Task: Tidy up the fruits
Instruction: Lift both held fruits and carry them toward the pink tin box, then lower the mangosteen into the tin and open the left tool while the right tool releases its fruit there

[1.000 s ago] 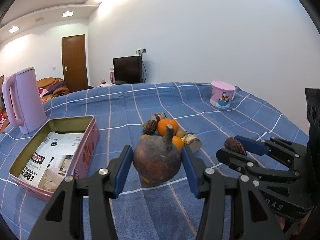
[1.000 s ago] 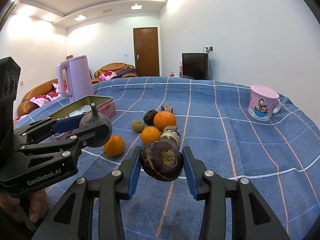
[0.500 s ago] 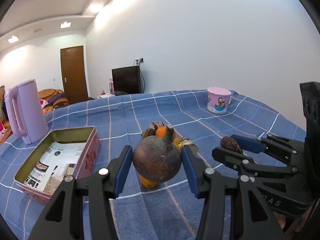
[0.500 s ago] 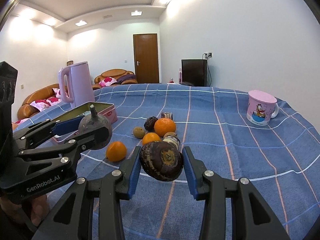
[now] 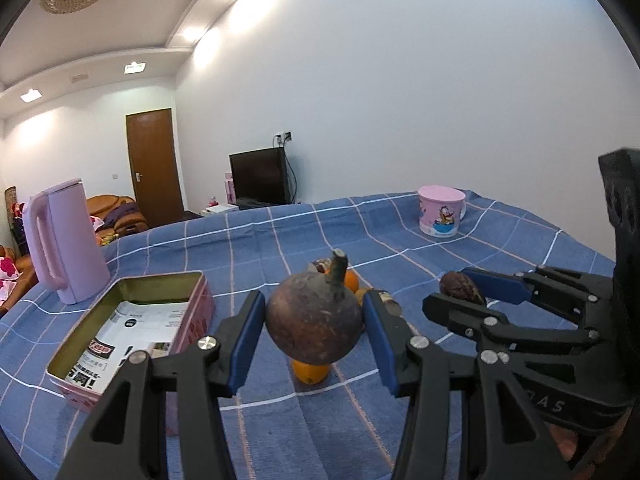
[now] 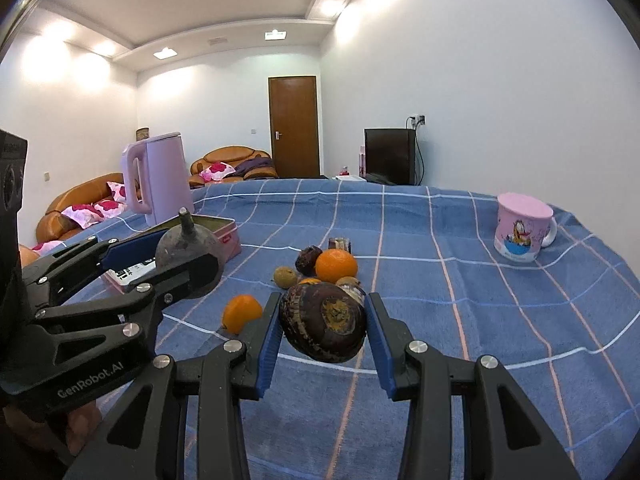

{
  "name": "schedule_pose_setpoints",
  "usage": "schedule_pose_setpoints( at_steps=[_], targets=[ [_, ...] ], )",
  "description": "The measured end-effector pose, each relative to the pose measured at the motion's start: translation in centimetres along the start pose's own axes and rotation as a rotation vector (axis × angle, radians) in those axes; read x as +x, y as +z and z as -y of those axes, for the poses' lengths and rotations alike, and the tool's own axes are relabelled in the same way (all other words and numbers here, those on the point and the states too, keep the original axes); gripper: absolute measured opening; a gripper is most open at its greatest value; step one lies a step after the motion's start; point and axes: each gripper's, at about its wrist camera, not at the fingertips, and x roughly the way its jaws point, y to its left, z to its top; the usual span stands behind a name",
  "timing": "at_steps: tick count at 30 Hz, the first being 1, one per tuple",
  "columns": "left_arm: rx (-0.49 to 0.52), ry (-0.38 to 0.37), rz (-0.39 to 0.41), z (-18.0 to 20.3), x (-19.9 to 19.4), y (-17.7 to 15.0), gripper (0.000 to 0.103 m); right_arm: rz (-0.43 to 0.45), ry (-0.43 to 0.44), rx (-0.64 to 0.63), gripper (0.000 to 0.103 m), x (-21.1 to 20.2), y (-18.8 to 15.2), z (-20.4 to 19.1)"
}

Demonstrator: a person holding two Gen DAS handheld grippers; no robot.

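My left gripper is shut on a round dark mangosteen with its stem up, held above the blue checked table. In the right wrist view the same fruit shows at left in that gripper. My right gripper is shut on a second dark mangosteen, its underside toward the camera. In the left wrist view that fruit peeks from the right gripper. On the table lie oranges and small brown fruits.
An open pink tin lined with printed paper sits to the left of the fruit pile, and a lilac kettle stands behind it. A pink cartoon mug stands at the far right. The tablecloth is bare to the right.
The left gripper has tipped upward a little, so the table sits lower in its view. Both grippers keep hold of their fruits; the fruit pile has not moved.
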Motion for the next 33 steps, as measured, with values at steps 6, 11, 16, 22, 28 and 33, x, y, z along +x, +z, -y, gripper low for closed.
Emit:
schedule_pose_setpoints(
  at_steps=[6, 11, 16, 22, 28, 33],
  targets=[
    [-0.023, 0.044, -0.017, -1.7, 0.1, 0.5, 0.053, 0.004, 0.021, -0.024, 0.043, 0.4, 1.4, -0.9],
    [-0.045, 0.088, -0.031, -3.7, 0.2, 0.7, 0.053, 0.002, 0.046, -0.055, 0.043, 1.4, 2.8, -2.3],
    [-0.078, 0.153, -0.052, -6.7, 0.7, 0.8, 0.053, -0.009, 0.08, -0.093, 0.043, 3.0, 4.4, -4.3],
    [-0.135, 0.23, -0.09, -10.9, 1.6, 0.6, 0.052, -0.024, 0.126, -0.157, 0.043, 5.4, 6.0, -7.4],
    [-0.166, 0.284, -0.124, -14.1, 2.5, 0.1, 0.052, -0.052, 0.173, -0.207, 0.043, 8.3, 7.0, -10.4],
    [-0.175, 0.315, -0.149, -16.3, 3.2, -0.4, 0.052, -0.077, 0.207, -0.231, 0.043, 10.7, 7.4, -12.5]
  ],
)
